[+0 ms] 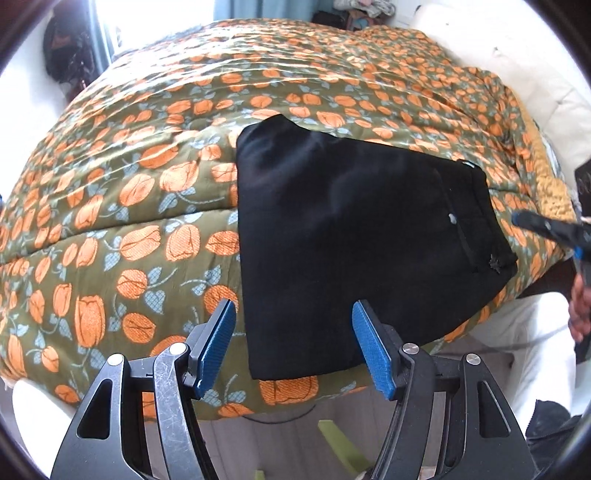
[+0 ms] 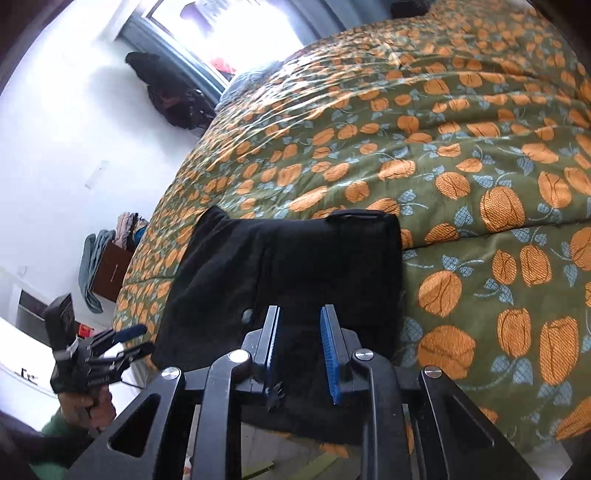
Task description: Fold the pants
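Observation:
The black pants [image 1: 354,236] lie folded into a compact block on the bed, near its front edge; they also show in the right wrist view [image 2: 295,266]. My left gripper [image 1: 291,314] is open and empty, its blue pads hovering over the near edge of the pants. My right gripper [image 2: 301,314] is open and empty, above the waistband end of the pants, with a small gap between the pads. The right gripper also shows at the right edge of the left wrist view [image 1: 546,225]. The left gripper also shows at the lower left of the right wrist view [image 2: 136,338].
A green quilt with orange flowers [image 1: 147,184] covers the bed. A white wall and a bright window [image 2: 229,33] are at the far side. Dark bags [image 2: 170,92] hang on the wall. A brown cabinet with clothes [image 2: 110,266] stands beside the bed.

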The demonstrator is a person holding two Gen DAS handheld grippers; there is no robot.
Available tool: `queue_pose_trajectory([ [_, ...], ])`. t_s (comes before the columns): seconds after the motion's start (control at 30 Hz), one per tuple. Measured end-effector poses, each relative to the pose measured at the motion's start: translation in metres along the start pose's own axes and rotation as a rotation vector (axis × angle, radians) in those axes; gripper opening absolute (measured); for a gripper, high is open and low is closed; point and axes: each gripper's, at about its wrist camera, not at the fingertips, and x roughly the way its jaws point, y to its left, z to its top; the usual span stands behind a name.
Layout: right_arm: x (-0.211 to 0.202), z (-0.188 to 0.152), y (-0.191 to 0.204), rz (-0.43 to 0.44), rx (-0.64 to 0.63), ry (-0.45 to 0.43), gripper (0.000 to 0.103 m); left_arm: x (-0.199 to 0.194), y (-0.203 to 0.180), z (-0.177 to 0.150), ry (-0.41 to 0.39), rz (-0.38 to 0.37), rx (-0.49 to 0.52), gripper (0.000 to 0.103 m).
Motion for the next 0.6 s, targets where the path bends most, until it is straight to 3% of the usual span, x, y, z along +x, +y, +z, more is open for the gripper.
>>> queue_pose_trajectory([
  [0.07, 0.003, -0.022, 0.014, 0.003, -0.042, 0.041, 0.027, 0.011, -0.010, -0.002, 0.030, 0.018, 0.041, 0.068],
  [0.13, 0.028, -0.036, 0.028, -0.061, -0.067, 0.114, 0.038, 0.019, -0.016, -0.005, 0.060, 0.037, 0.069, 0.068],
  [0.17, 0.039, -0.046, 0.023, -0.074, -0.052, 0.140, 0.038, 0.019, -0.018, -0.004, 0.064, 0.031, 0.069, 0.068],
  [0.27, 0.041, -0.055, 0.012, -0.044, 0.042, 0.102, 0.038, 0.013, -0.022, 0.015, 0.037, -0.009, 0.071, 0.068],
  [0.4, 0.038, -0.060, 0.007, -0.035, 0.065, 0.086, 0.038, 0.033, -0.027, 0.068, -0.002, 0.018, 0.119, 0.079],
  [0.5, 0.034, -0.063, 0.007, -0.033, 0.073, 0.079, 0.038, 0.092, -0.023, 0.116, 0.094, 0.050, 0.122, 0.079],
  [0.6, 0.028, -0.065, 0.011, -0.041, 0.073, 0.060, 0.038, 0.126, -0.021, 0.150, 0.106, 0.112, 0.149, 0.082],
])
